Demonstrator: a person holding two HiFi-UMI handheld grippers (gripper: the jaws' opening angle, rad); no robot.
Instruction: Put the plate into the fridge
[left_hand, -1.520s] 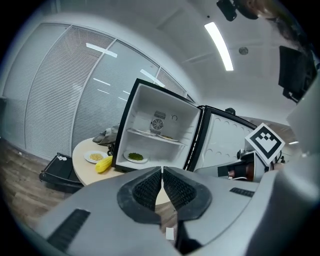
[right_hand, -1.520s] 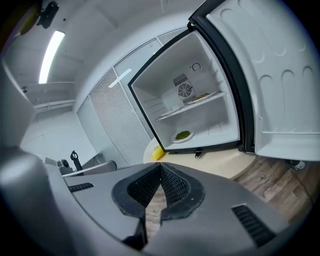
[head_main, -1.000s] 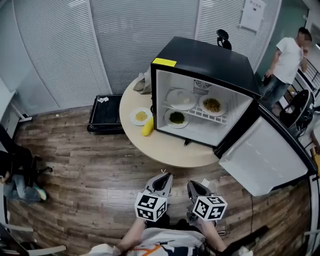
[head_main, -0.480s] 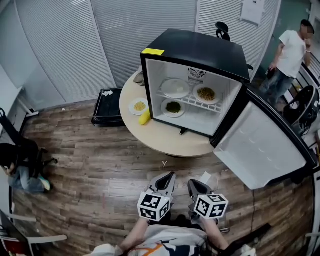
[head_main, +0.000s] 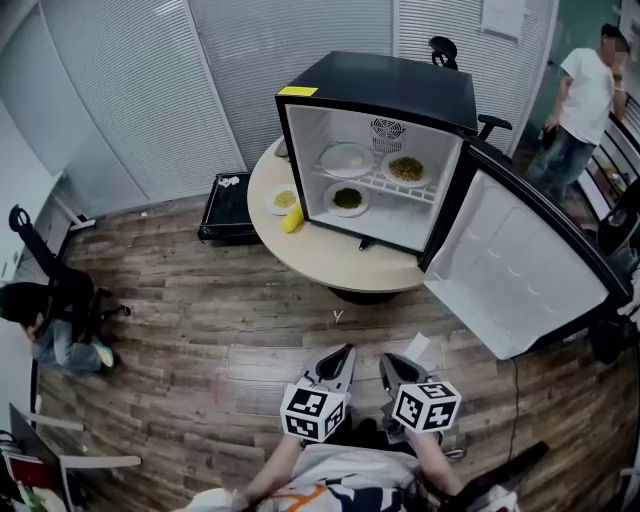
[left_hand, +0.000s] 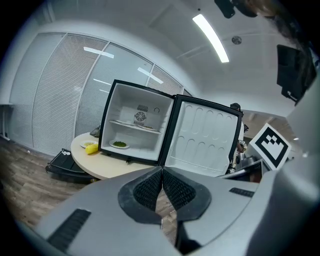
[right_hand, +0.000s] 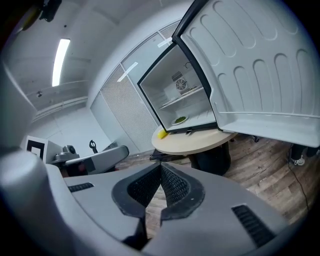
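A black fridge (head_main: 380, 150) stands on a round table (head_main: 350, 270) with its door (head_main: 520, 275) swung wide to the right. On its wire shelf lie an empty white plate (head_main: 346, 159) and a plate of yellowish food (head_main: 405, 168); a plate of green food (head_main: 347, 198) sits lower down. Outside, left of the fridge, a small plate of yellow food (head_main: 284, 199) and a corn cob (head_main: 292, 218) rest on the table. My left gripper (head_main: 340, 355) and right gripper (head_main: 392, 362) are both shut and empty, held side by side over the floor, well short of the table.
A black case (head_main: 228, 205) lies on the wood floor left of the table. One person (head_main: 585, 100) stands at the back right and another (head_main: 50, 320) sits at the far left. The open door reaches out toward the right side of the floor.
The fridge and table have drawn farther away and shifted up and left in the head view. Both grippers stay shut, empty and side by side.
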